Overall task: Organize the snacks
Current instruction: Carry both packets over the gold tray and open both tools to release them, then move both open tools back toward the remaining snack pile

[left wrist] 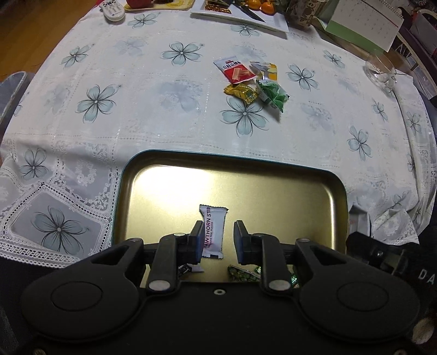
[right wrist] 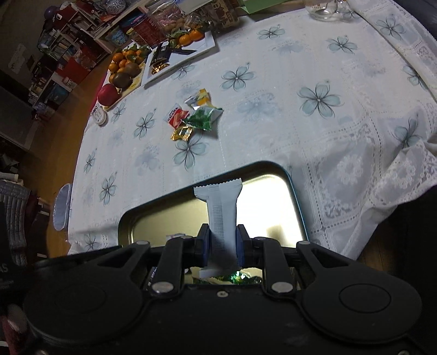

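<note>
A gold metal tin (left wrist: 273,177) with a teal rim sits on the table's near edge; it also shows in the right wrist view (right wrist: 297,202). My left gripper (left wrist: 217,237) is open over the tin, with a white hawthorn strip packet (left wrist: 213,232) lying between its fingers and green wrapped candy (left wrist: 243,273) below. My right gripper (right wrist: 222,241) is shut on a white snack packet (right wrist: 222,210) held upright above the tin. A pile of snacks lies mid-table: red packet (left wrist: 237,71), yellow packet (left wrist: 269,71), gold candy (left wrist: 241,92), green packet (left wrist: 273,95); the green one shows in the right wrist view (right wrist: 203,117).
A white plate (left wrist: 245,19) with snacks and a knife, oranges, a remote (left wrist: 112,9), a calendar (left wrist: 366,21) and a glass bowl (left wrist: 382,71) stand at the far edge. A fruit tray (right wrist: 123,71) sits far left. The flowered tablecloth (left wrist: 136,109) hangs over the near edge.
</note>
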